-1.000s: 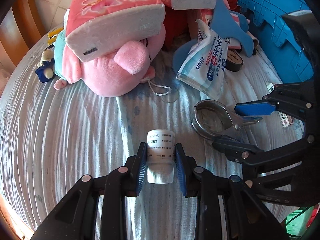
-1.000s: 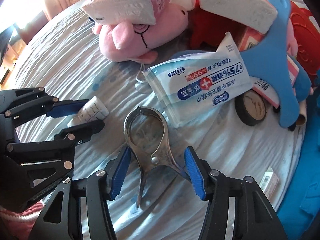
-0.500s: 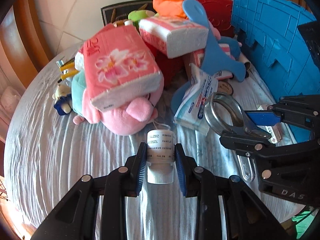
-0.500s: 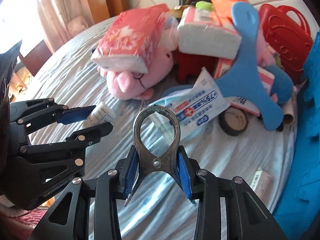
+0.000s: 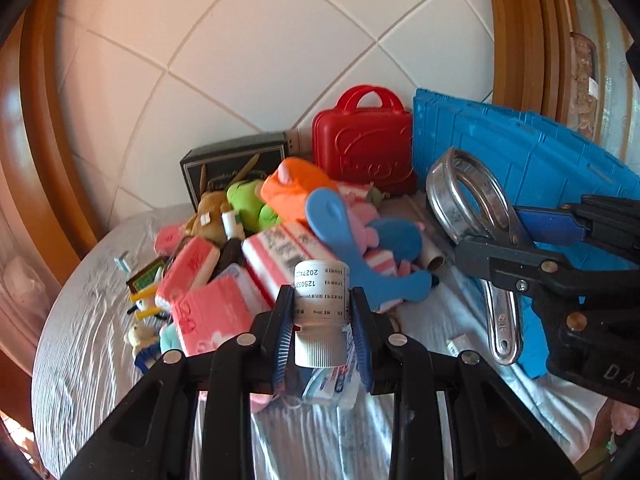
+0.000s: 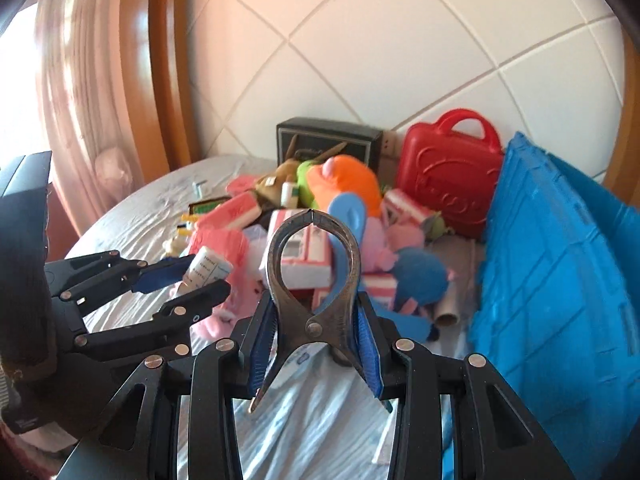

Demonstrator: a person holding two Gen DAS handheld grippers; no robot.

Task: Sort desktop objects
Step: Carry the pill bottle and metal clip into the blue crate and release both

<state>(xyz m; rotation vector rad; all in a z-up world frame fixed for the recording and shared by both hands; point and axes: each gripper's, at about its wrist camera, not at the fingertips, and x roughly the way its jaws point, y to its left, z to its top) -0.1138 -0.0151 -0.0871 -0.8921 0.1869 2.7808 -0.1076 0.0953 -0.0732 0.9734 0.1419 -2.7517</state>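
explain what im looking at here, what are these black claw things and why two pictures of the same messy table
Each black claw is a hand-held gripper: a person carries one in each hand, with a wide-angle camera on each looking forward along its fingers. So there are two pictures, one per hand.

In the left-hand view, the left hand-held gripper is shut on a small white labelled bottle. In the right-hand view, the right hand-held gripper is shut on a large metal spring clamp. Each also appears at the side of the other's picture.

Below is a cloth-covered table piled with tissue packs, plush toys and a blue hanger, with a red toy case and a blue crate behind.
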